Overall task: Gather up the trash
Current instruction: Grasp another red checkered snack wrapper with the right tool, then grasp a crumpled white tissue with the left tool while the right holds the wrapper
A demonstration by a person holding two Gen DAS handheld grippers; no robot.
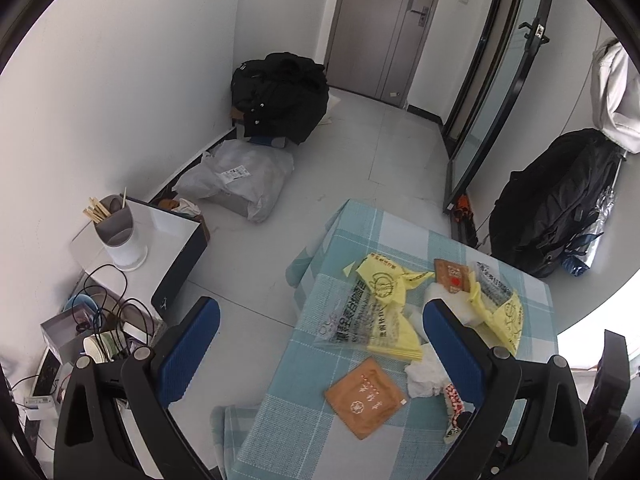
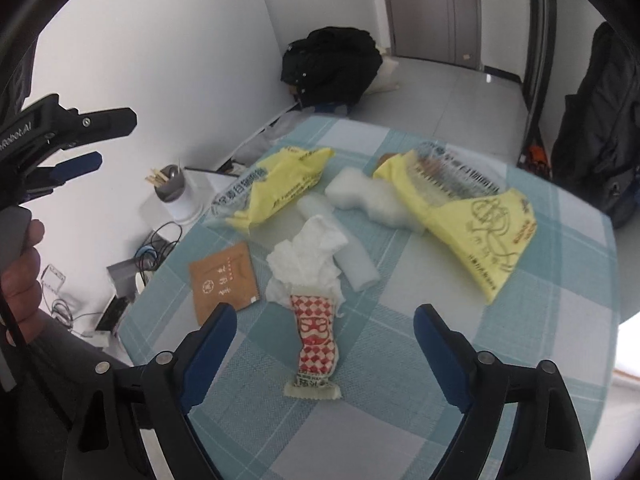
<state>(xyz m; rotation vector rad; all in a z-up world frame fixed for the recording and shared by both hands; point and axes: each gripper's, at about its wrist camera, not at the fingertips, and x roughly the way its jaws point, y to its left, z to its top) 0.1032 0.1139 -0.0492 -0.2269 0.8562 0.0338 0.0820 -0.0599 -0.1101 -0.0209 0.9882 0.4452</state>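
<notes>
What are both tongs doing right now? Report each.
Left tongs: open, holding nothing.
Right tongs: open, empty, above the red-checked wrapper.

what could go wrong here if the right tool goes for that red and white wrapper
1. The red and white wrapper lies flat on the checked tablecloth; the open right tool may pinch the cloth instead.
2. The crumpled white tissue overlaps the wrapper's far end, so it may drag along or fall off the table.
3. The left tool, also open, hangs over the table's edge near the brown sachet; the two could collide.
</notes>
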